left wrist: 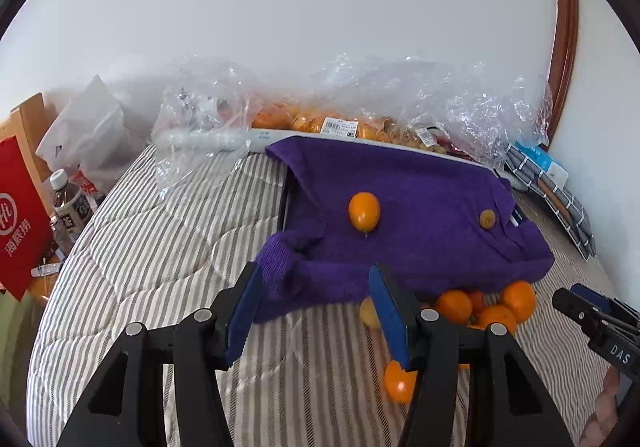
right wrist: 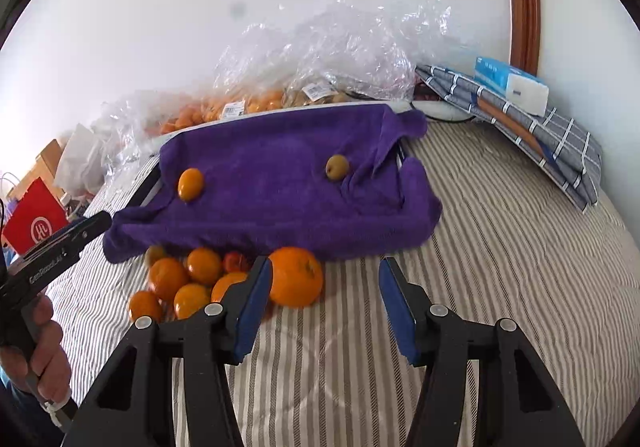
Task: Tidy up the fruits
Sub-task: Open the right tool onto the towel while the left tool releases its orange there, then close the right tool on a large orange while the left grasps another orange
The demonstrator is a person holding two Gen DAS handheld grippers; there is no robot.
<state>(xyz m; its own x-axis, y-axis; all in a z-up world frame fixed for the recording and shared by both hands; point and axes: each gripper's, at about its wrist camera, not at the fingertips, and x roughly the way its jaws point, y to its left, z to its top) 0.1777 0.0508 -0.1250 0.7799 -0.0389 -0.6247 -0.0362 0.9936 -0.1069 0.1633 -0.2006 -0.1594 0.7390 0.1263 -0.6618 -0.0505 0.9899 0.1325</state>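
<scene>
Both grippers hover with fingers apart and nothing between them: the left gripper (left wrist: pixel 316 311) just in front of the purple towel's near edge, the right gripper (right wrist: pixel 326 305) beside a large orange (right wrist: pixel 296 276). That orange lies on the striped bed (right wrist: pixel 500 247), touching the pile of small oranges (right wrist: pixel 184 283) against the purple towel (right wrist: pixel 280 183). On the towel rest a kumquat-like orange fruit (right wrist: pixel 190 184) and, well apart, a brownish-yellow fruit (right wrist: pixel 337 167). Behind the towel sit clear plastic bags of fruit (right wrist: pixel 248 103).
</scene>
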